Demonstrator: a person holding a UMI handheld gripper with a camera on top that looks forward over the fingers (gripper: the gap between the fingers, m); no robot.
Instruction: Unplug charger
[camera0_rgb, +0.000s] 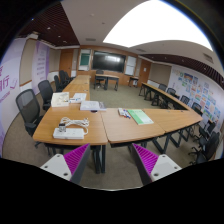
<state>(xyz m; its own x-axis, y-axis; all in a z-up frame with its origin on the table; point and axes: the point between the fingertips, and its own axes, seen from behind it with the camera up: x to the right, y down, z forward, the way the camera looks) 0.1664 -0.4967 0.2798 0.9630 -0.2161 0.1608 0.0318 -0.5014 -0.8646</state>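
1. Purple pads (75, 160) sit on the inner faces of the two fingers of the gripper (111, 162), low at the front of the view.
2. The fingers are spread wide apart, with a big gap between them, and nothing is held in that gap.
3. Past the fingers stands a wooden table (110, 128) made of several tan tops pushed together.
4. On the near left part of the table, just beyond the left finger, lies a white power strip (69, 131) with a white cord (73, 122) looped beside it.
5. The charger is most likely there at the strip, but it is too small to see if a plug sits in it.
6. A green sheet (139, 116) lies on the table ahead of the right finger.
7. Farther back on the left side lie white papers (91, 105) and a pale box shape (61, 99).
8. Dark office chairs (29, 104) stand along the left side of the table.
9. More chairs (205, 131) stand on the right side.
10. A long desk (168, 98) runs along the right wall, under colourful posters (193, 82).
11. At the far end of the room hangs a dark screen (108, 61).
12. A big bright light panel (160, 24) glows in the ceiling.
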